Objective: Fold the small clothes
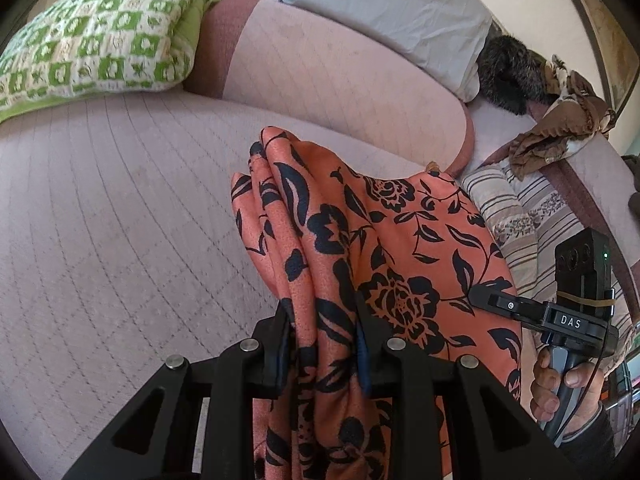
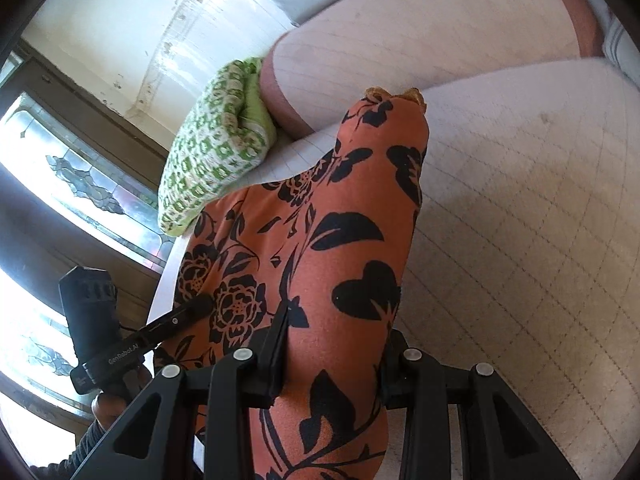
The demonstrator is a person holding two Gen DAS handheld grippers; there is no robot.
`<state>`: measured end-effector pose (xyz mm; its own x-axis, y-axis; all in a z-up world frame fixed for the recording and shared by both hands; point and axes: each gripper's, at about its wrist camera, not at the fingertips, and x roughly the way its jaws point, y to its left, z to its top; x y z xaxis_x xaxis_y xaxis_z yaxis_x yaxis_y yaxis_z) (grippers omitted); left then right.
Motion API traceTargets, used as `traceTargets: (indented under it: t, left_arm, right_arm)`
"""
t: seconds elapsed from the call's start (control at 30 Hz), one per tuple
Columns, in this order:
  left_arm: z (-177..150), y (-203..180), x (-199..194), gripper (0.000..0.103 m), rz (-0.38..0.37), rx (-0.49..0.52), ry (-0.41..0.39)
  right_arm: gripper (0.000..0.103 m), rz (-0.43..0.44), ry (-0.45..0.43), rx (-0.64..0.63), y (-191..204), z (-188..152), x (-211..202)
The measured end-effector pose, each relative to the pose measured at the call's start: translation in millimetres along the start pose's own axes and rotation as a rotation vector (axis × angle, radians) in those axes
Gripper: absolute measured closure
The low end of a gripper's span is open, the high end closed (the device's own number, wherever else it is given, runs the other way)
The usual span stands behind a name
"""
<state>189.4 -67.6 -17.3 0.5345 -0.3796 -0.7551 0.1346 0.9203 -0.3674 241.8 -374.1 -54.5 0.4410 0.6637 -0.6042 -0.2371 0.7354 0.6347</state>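
Covering most of both views, the quilted pale bed cover (image 1: 100, 208) lies beneath an orange floral garment (image 1: 380, 232) held above it between both grippers. The green checked pillow (image 1: 96, 40) sits at the far edge. The left gripper (image 1: 320, 340) clamps a bunched fold of the garment; the right gripper (image 2: 332, 360) grips another section.

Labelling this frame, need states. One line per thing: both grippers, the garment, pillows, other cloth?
left gripper: shut on the orange floral garment
right gripper: shut on the same garment
orange floral garment: bunched, held up over the bed
green checked pillow: lying on the bed
brown cloth: crumpled, unfolded
striped cloth: lying rumpled
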Motion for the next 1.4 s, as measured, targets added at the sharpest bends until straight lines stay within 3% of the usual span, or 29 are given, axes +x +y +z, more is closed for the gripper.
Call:
traceTargets:
  t: [0.2, 0.27, 0.3, 0.4, 0.47, 0.57, 0.7, 0.83, 0.97, 1.07, 1.17, 1.23, 1.4]
  left_arm:
    - [-13, 4, 23, 0.072, 0.003, -0.011, 0.047]
    - [-17, 9, 31, 0.068, 0.026, -0.02, 0.086]
    - [-19, 13, 29, 0.06, 0.038, -0.029, 0.087]
    - [-22, 17, -1, 0.045, 0.066, -0.016, 0.022]
    - [-26, 12, -23, 0.043, 0.082, 0.01, -0.041]
    - [-32, -1, -34, 0.043, 0.078, 0.066, -0.073]
    - [-42, -15, -12, 0.043, 0.106, 0.137, -0.03]
    - [-54, 1, 16, 0.041, 0.177, 0.126, 0.074]
    - [-47, -5, -6, 0.041, 0.175, 0.138, -0.011]
    - [-52, -18, -23, 0.041, 0.14, 0.192, -0.055]
    - [-65, -23, -21, 0.041, 0.127, 0.24, -0.027]
    - [-73, -20, -8, 0.041, 0.168, 0.265, 0.016]
    - [-68, 0, -10, 0.038, 0.161, 0.183, 0.019]
  right_arm:
    - [0.062, -0.013, 0.052, 0.023, -22, -10, 13]
    - [0.053, -0.083, 0.072, 0.054, -33, -14, 20]
    - [0.049, -0.136, 0.074, 0.056, -36, -18, 20]
    - [0.044, -0.214, 0.022, 0.024, -27, -26, 4]
    - [0.043, -0.239, -0.046, -0.016, -11, -31, -14]
    - [0.037, -0.2, -0.104, -0.056, 18, -36, -27]
    - [0.03, -0.108, -0.049, -0.079, 36, -47, -10]
    - [0.03, -0.166, 0.029, -0.046, 16, -53, 20]
    - [0.027, -0.106, -0.036, -0.061, 31, -38, 4]
    - [0.025, -0.115, -0.077, -0.059, 29, -19, -1]
    - [0.025, -0.141, -0.079, -0.016, 14, -1, 15]
    - [0.025, -0.139, -0.047, 0.032, -3, 5, 27]
    - [0.025, -0.119, -0.063, 0.032, 4, 0, 19]
